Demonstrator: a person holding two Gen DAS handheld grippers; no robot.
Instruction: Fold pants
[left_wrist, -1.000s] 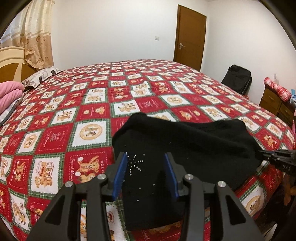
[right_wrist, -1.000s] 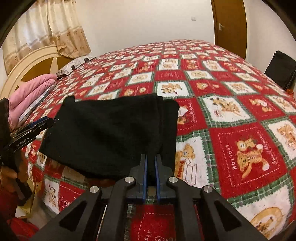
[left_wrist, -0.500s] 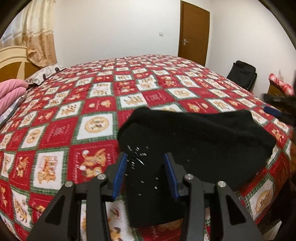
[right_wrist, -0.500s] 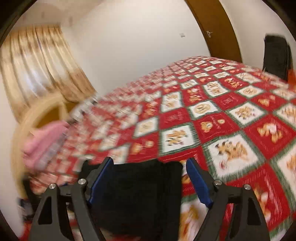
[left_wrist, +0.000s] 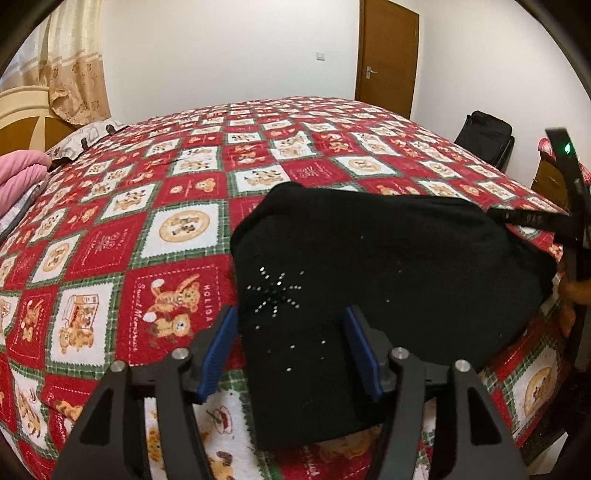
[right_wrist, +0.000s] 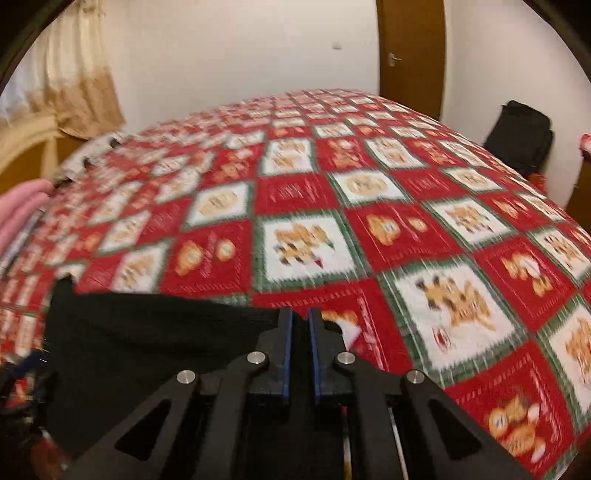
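Black pants (left_wrist: 369, 266), folded, lie at the near edge of the bed, with a small rhinestone star near my left gripper. In the left wrist view my left gripper (left_wrist: 290, 350) is open, its blue pads straddling the near end of the pants without pinching them. In the blurred right wrist view my right gripper (right_wrist: 300, 321) has its jaws nearly closed on the right edge of the pants (right_wrist: 147, 343). The right gripper also shows in the left wrist view (left_wrist: 532, 221) at the pants' far right corner.
The bed carries a red, white and green Christmas quilt (left_wrist: 184, 229). Pink bedding (left_wrist: 18, 173) and a headboard (left_wrist: 22, 118) are at the left. A brown door (left_wrist: 388, 59), a black bag (left_wrist: 484, 133) and a wooden nightstand (left_wrist: 550, 181) are at the right.
The right gripper opened and lifted off the pants half a second ago, and now it is back low and closed on their right edge. The left gripper stayed open over the near end.
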